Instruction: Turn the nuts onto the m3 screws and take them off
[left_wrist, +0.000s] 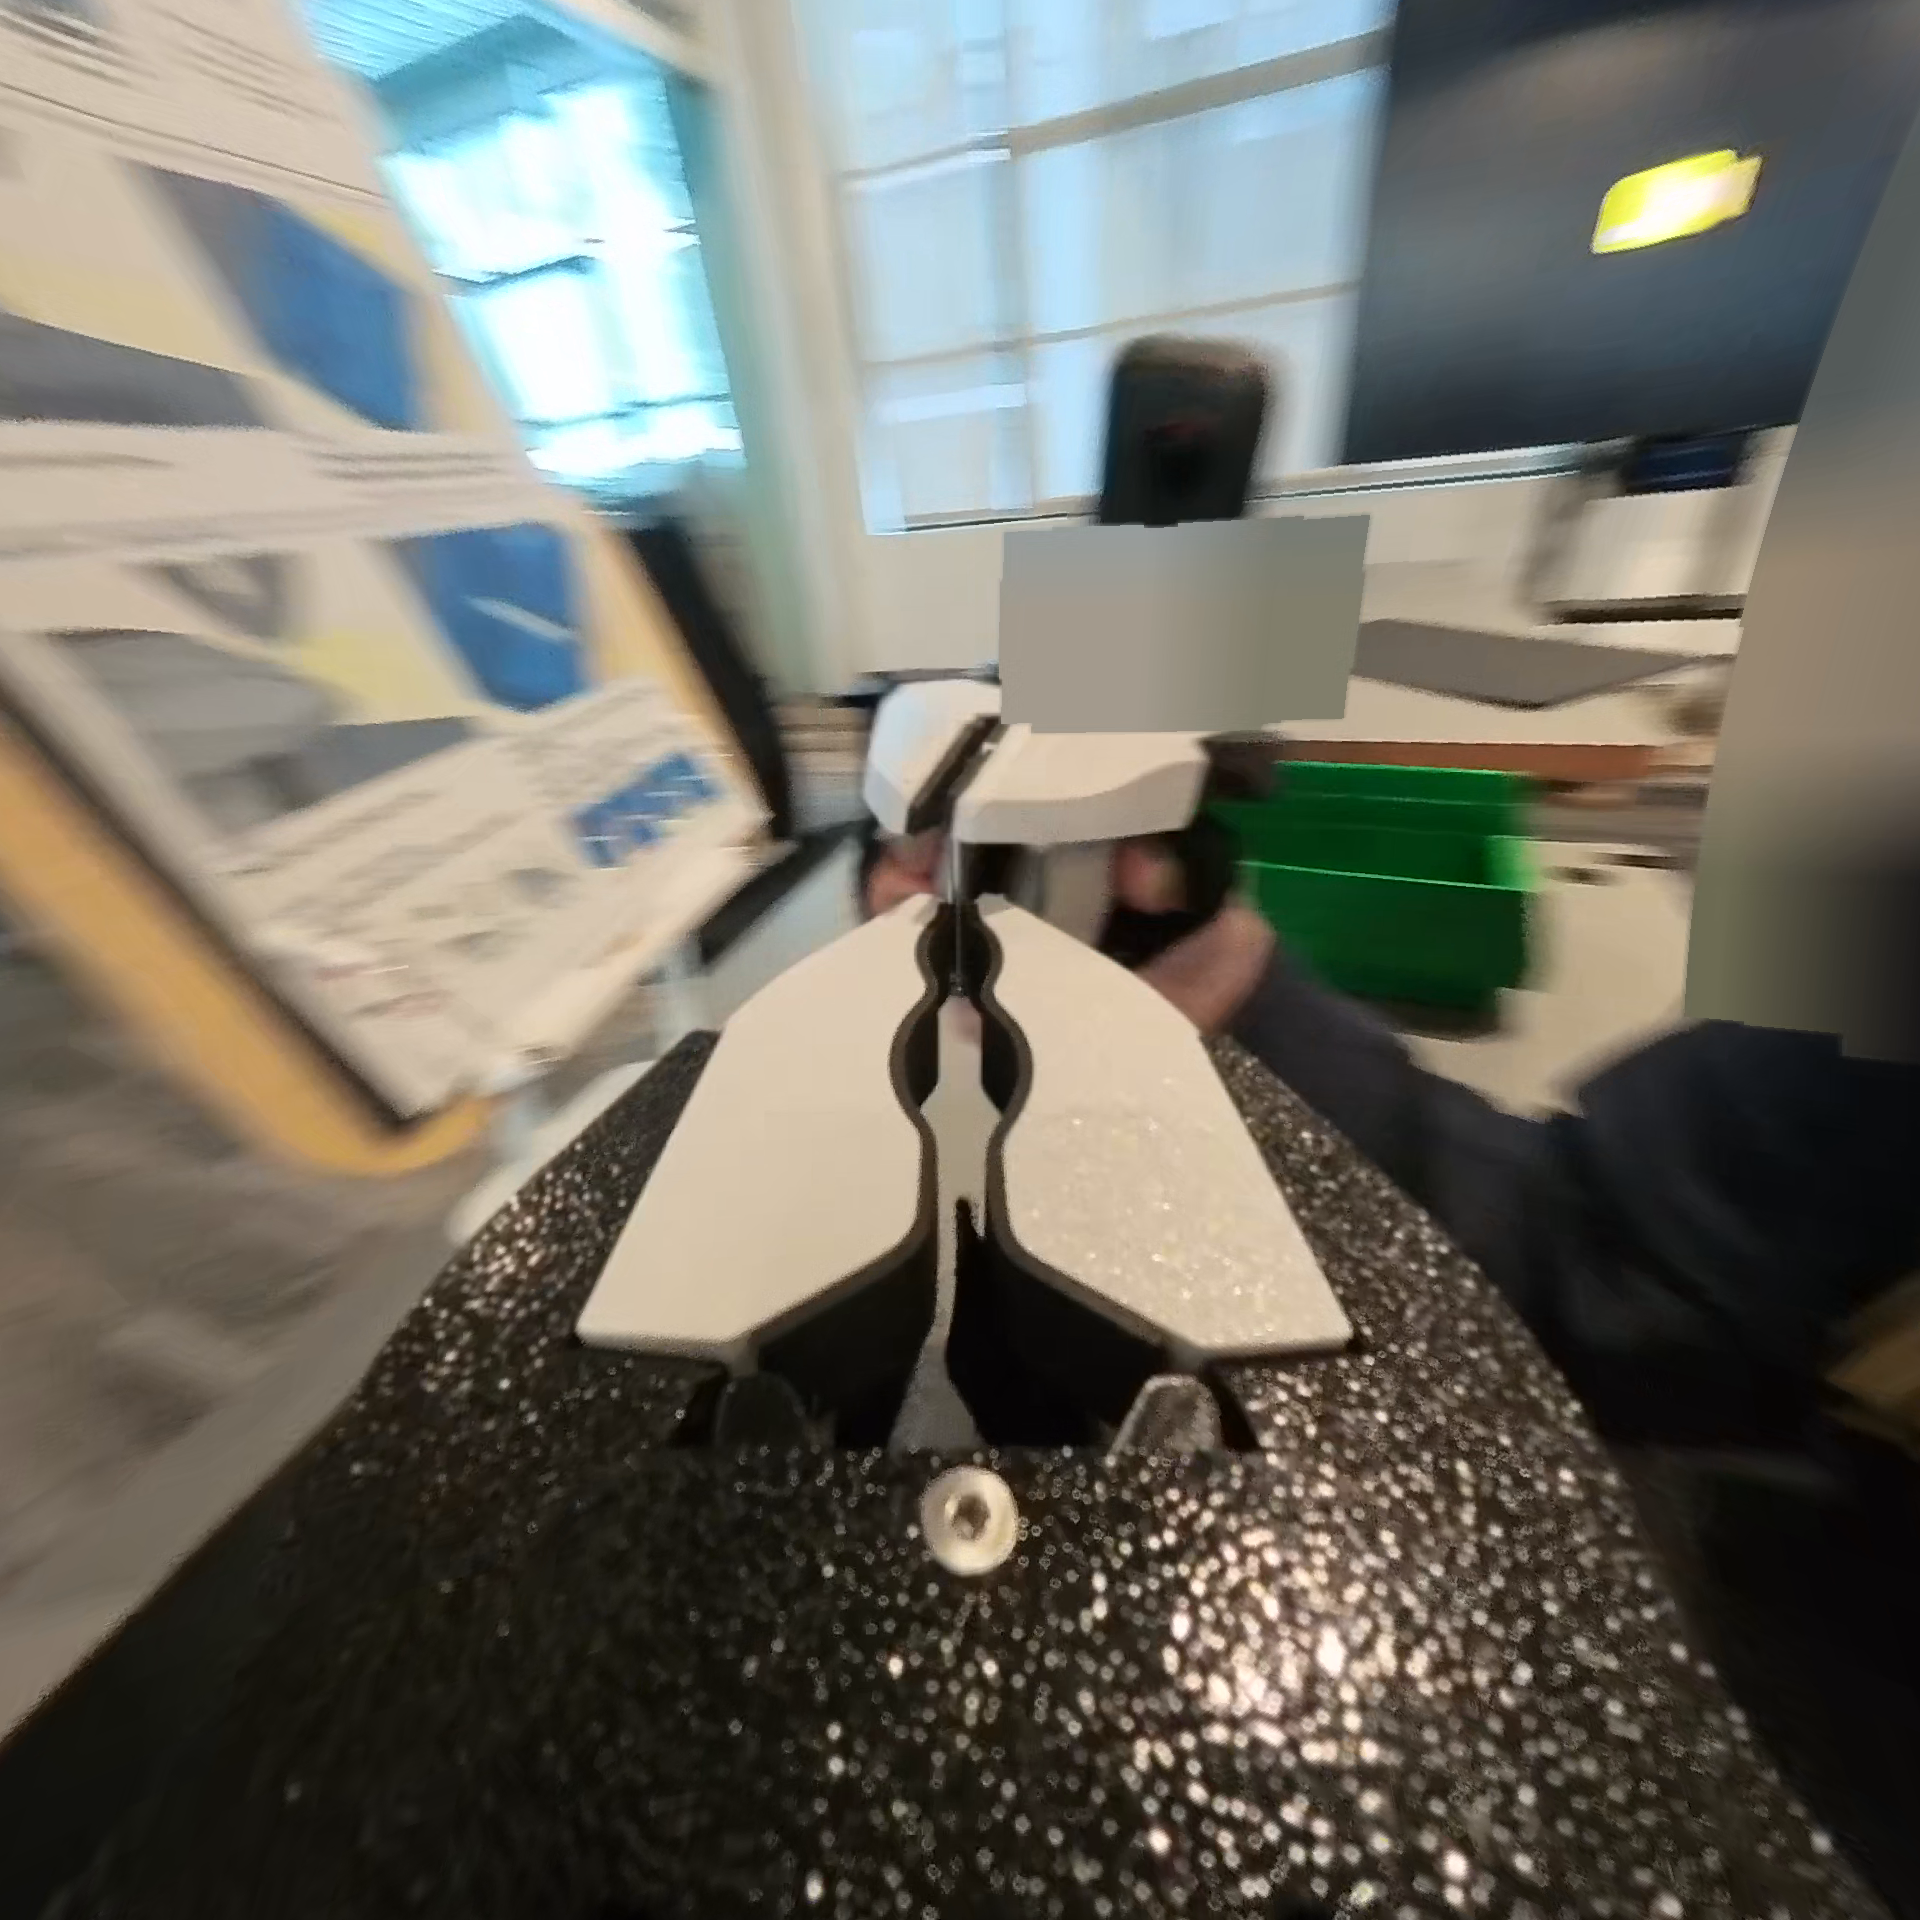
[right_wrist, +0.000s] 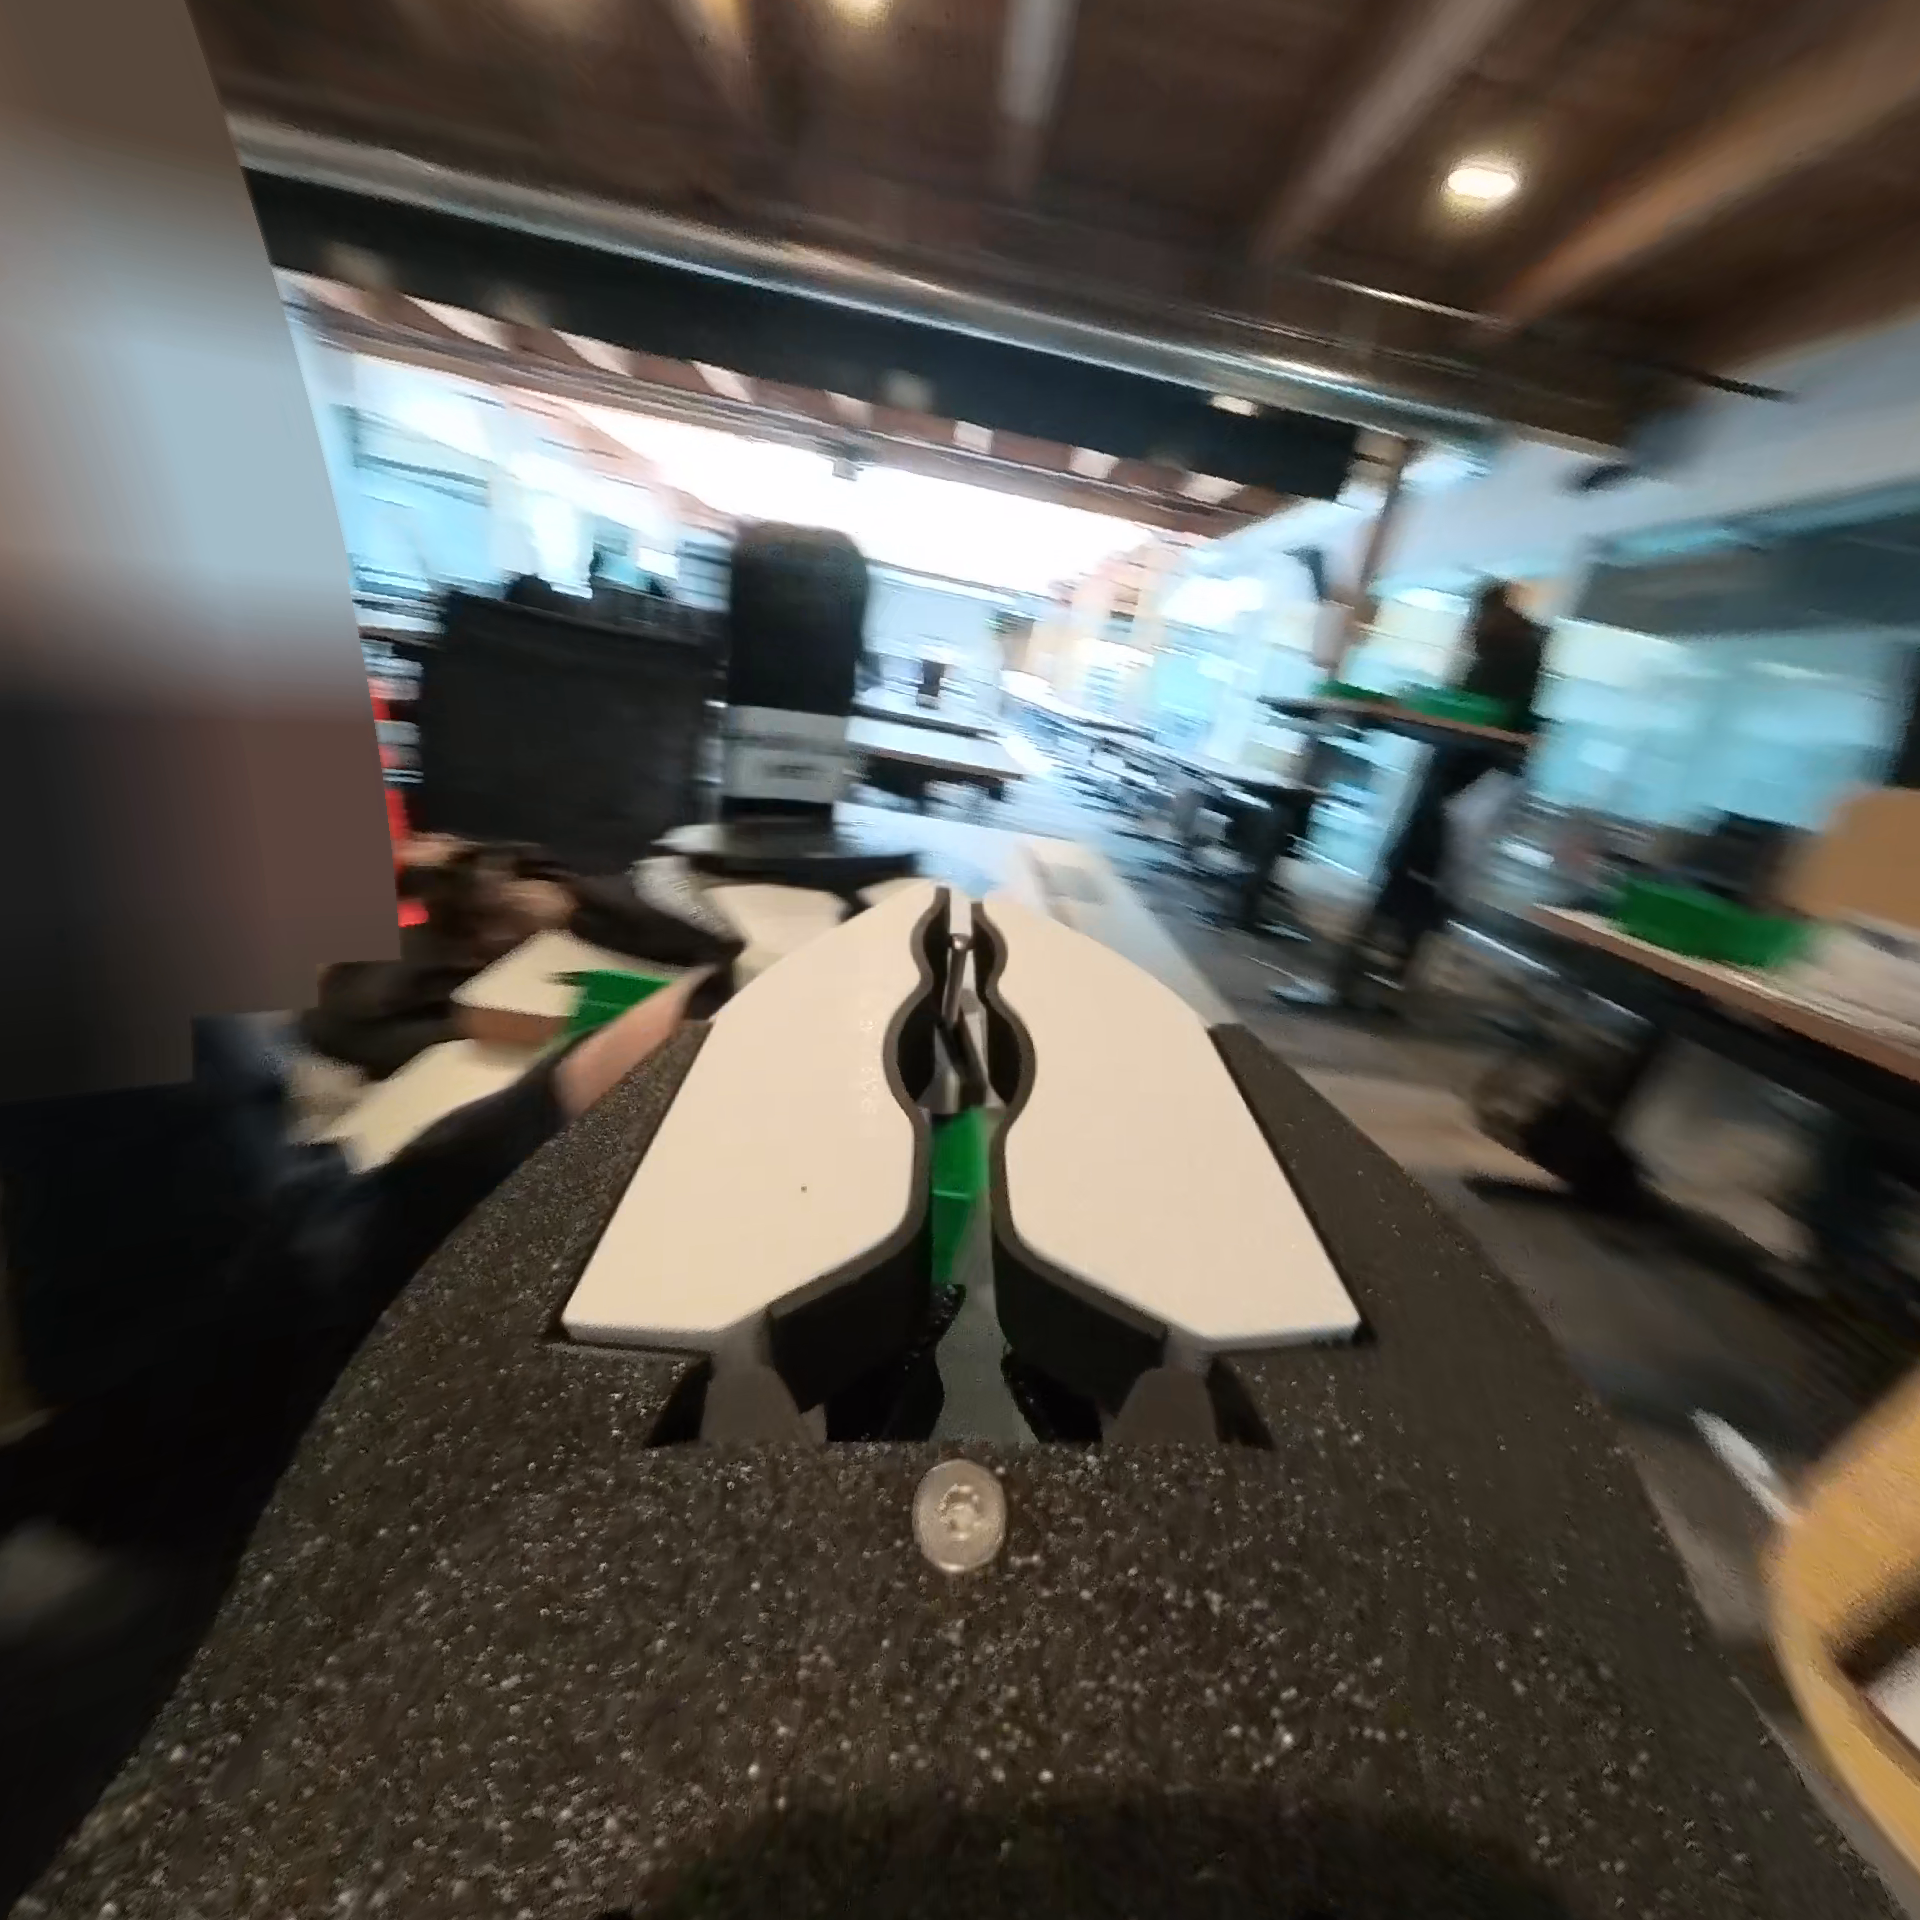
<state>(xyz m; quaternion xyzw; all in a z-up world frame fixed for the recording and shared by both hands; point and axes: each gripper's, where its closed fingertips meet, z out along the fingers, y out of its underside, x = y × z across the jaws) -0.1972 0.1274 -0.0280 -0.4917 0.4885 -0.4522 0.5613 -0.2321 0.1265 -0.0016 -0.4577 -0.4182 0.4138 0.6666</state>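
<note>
Gripping one thin screw (left_wrist: 952, 940) from opposite ends: left gripper (left_wrist: 954, 925) clenched below, right gripper (right_wrist: 962, 928) clenched above it.

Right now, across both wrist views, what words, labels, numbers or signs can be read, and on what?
None can be read.
Wall posters: printed text, smeared by motion blur.
Yellow sign on the dark panel: blurred.
Right gripper, one white finger: faint embossed marks, too small to read.
</note>
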